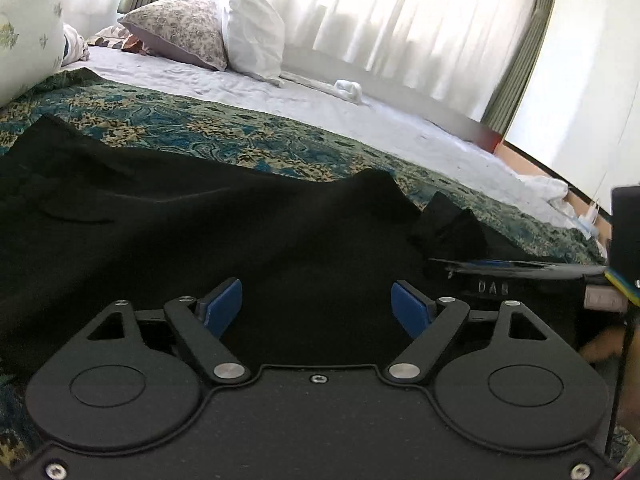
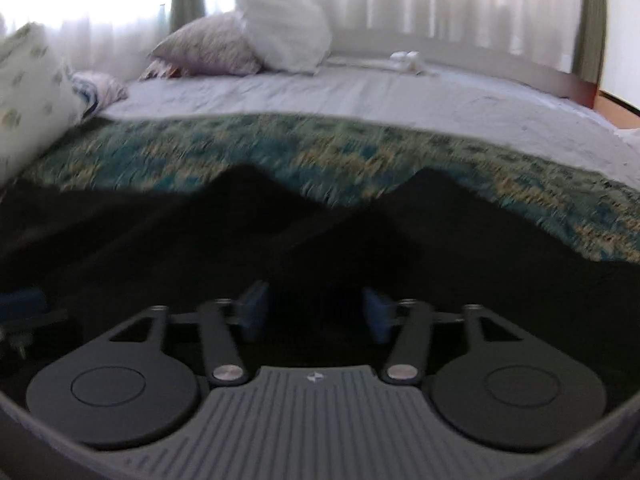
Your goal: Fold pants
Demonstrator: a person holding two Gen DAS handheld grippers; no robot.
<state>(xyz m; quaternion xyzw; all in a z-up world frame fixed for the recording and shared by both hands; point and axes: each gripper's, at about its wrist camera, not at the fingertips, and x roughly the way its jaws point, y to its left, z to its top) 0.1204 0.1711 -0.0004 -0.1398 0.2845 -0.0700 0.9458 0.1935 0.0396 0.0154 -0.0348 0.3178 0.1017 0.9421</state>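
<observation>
Black pants (image 1: 180,220) lie rumpled on a patterned blue-green bedspread (image 1: 192,128). My left gripper (image 1: 316,304) is open, its blue pads (image 1: 224,304) spread just above the black fabric, holding nothing. My right gripper (image 2: 316,312) is also open over the pants (image 2: 240,232), with blue pads (image 2: 256,308) apart; this view is blurred. The right gripper's body shows at the right edge of the left wrist view (image 1: 540,276). The fabric rises in two peaks ahead of the right gripper.
Beyond the bedspread (image 2: 320,148) is a white sheet (image 1: 280,96) with pillows (image 1: 180,32) at the back and one pillow at far left (image 1: 24,28). Curtains and a bright window lie behind. The bed's right edge drops to the floor (image 1: 520,160).
</observation>
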